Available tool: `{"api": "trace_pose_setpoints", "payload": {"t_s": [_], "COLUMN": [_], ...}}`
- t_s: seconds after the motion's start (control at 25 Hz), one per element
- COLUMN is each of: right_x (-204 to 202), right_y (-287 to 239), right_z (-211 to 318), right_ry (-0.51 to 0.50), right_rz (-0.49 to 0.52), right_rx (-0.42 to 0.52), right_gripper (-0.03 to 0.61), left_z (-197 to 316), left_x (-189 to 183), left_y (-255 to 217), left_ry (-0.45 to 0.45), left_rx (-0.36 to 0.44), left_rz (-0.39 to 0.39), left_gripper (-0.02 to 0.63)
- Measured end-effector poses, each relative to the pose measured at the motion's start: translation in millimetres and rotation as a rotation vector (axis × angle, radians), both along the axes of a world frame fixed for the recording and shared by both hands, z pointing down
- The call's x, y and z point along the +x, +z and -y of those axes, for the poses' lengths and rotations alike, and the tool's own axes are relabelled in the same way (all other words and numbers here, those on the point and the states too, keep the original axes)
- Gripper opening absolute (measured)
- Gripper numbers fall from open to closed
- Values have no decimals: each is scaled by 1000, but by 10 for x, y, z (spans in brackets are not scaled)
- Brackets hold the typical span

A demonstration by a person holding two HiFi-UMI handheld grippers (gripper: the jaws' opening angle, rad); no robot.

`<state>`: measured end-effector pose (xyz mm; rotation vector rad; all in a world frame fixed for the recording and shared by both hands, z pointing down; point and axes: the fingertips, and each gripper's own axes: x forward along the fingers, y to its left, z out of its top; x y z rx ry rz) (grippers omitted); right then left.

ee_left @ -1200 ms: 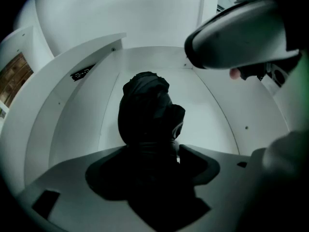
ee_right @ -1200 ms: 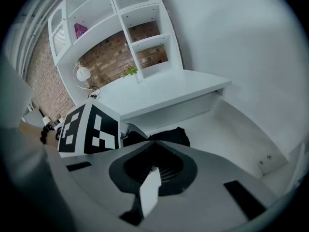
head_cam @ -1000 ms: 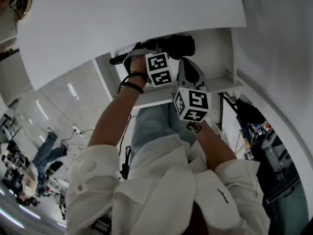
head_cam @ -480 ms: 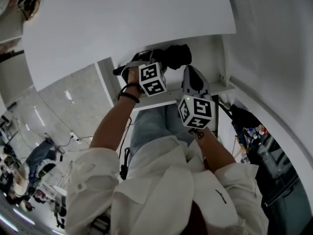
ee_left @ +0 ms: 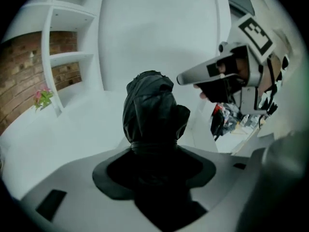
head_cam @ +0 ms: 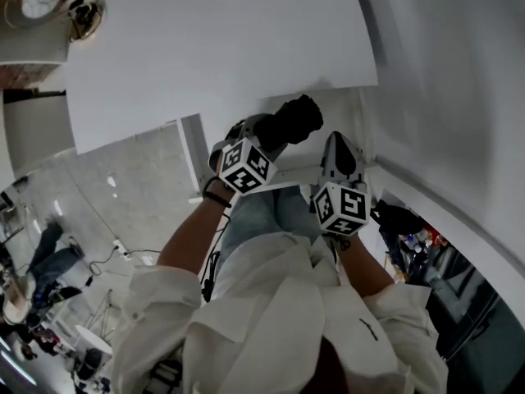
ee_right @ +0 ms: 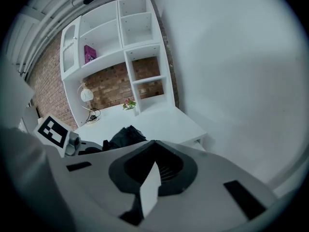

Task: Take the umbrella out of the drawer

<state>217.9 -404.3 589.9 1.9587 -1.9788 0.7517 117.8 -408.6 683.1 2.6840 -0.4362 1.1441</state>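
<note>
The black folded umbrella (head_cam: 294,120) is up above the open white drawer (head_cam: 358,117), with my left gripper (head_cam: 256,135) shut round it. In the left gripper view the umbrella (ee_left: 152,110) stands up out of the jaws of the left gripper (ee_left: 153,153), its crumpled fabric end uppermost. My right gripper (head_cam: 338,144) hangs just right of the umbrella, apart from it, its jaws together and holding nothing. It shows at the upper right of the left gripper view as the right gripper (ee_left: 186,77). From the right gripper (ee_right: 153,166) the umbrella (ee_right: 123,137) lies to the left.
The white desk top (head_cam: 213,56) runs behind the drawer, and a white wall closes the right side. White shelves (ee_right: 120,47) stand against a brick wall, with a small plant (ee_right: 128,103) and a lamp (ee_right: 87,94) on the desk. People are far off at the left (head_cam: 41,245).
Both grippers have risen. The umbrella came up with the left gripper, out of the drawer, and turned from lying across to pointing up and right. The right gripper stayed beside it.
</note>
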Motion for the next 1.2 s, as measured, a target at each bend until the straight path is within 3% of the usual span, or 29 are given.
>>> {"api": "trace_pose_setpoints", "payload": {"t_s": [0.2, 0.48, 0.8, 1.04, 1.2], "right_x": [99, 14, -198, -306, -309], "right_y": [-526, -1311, -2189, -2756, -3045], "right_z": [39, 130, 145, 59, -16], "right_ry": [6, -29, -162, -197, -217], "right_rz": [-16, -24, -51, -44, -57], "right_rx": [94, 238, 416, 524, 586], "right_gripper": [17, 17, 17, 17, 17], "left_z": [25, 117, 68, -33, -122], "left_x": [-112, -397, -726, -1053, -1204], "left_y": [-820, -2022, -3042, -3693, -4010], "left_ry": [-143, -304, -404, -502, -529], "left_rx": [53, 189, 348, 438, 531], "left_rz": [-169, -380, -543, -706, -745], "left_gripper": [267, 267, 267, 267, 267]}}
